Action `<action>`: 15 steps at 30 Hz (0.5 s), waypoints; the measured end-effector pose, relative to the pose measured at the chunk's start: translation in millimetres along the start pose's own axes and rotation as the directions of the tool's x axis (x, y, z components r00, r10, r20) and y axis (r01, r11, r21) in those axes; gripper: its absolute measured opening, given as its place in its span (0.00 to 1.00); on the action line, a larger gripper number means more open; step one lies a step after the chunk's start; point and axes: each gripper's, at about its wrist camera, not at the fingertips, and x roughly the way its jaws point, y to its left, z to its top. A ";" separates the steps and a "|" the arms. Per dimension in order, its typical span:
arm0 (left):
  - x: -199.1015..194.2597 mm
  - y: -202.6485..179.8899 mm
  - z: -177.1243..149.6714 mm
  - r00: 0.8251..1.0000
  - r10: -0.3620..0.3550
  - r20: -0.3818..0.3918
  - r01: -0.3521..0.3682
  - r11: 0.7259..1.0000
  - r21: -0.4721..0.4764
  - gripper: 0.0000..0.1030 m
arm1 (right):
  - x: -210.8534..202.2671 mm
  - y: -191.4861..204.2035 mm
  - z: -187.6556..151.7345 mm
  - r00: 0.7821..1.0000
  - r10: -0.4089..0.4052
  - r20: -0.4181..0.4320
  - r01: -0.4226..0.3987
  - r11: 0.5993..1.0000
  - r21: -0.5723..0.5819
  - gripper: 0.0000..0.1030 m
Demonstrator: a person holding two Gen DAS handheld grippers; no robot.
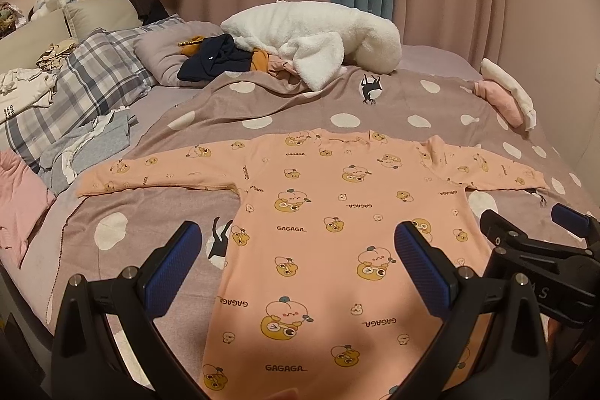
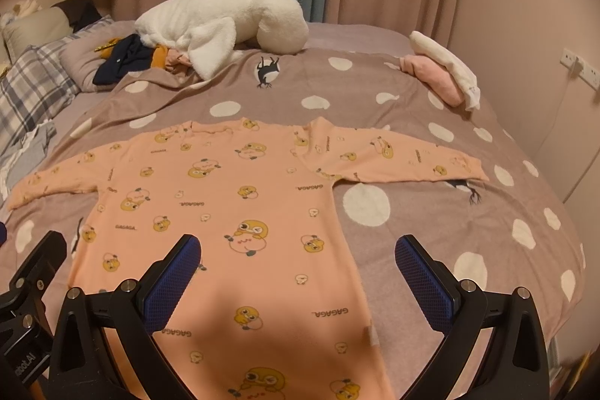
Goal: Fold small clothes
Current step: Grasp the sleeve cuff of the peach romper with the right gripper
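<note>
A small peach long-sleeved shirt (image 1: 318, 212) with cartoon prints lies flat on the bed, sleeves spread to both sides, hem toward me; it also shows in the right wrist view (image 2: 232, 197). My left gripper (image 1: 298, 242) is open and empty, held above the shirt's lower body. My right gripper (image 2: 298, 253) is open and empty above the shirt's right hem edge. The right gripper also shows at the right of the left wrist view (image 1: 536, 231). The left gripper's body shows at the left edge of the right wrist view (image 2: 30, 283).
The shirt lies on a brown polka-dot blanket (image 1: 375, 107). A white fluffy garment (image 1: 318, 36) and dark and orange clothes (image 1: 217, 59) lie at the back. Pink and white folded clothes (image 2: 446, 70) sit at the far right. Plaid pillows (image 1: 86, 81) and grey clothes (image 1: 93, 145) lie at the left.
</note>
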 end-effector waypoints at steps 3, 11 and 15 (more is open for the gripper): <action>0.4 0.5 -0.9 1.000 -0.003 0.001 0.003 1.000 -0.001 1.00 | 0.1 -1.2 -0.4 1.000 0.010 -0.002 -0.010 1.000 0.006 1.00; 16.1 -3.9 -6.3 1.000 0.010 -0.020 -0.009 1.000 0.008 1.00 | 23.1 -50.7 9.3 0.991 0.133 -0.008 -0.131 0.987 0.094 1.00; 27.2 -6.7 -9.3 0.999 0.048 -0.011 -0.048 0.999 0.007 1.00 | 54.6 -119.6 24.6 0.984 0.179 -0.013 -0.171 0.954 0.246 1.00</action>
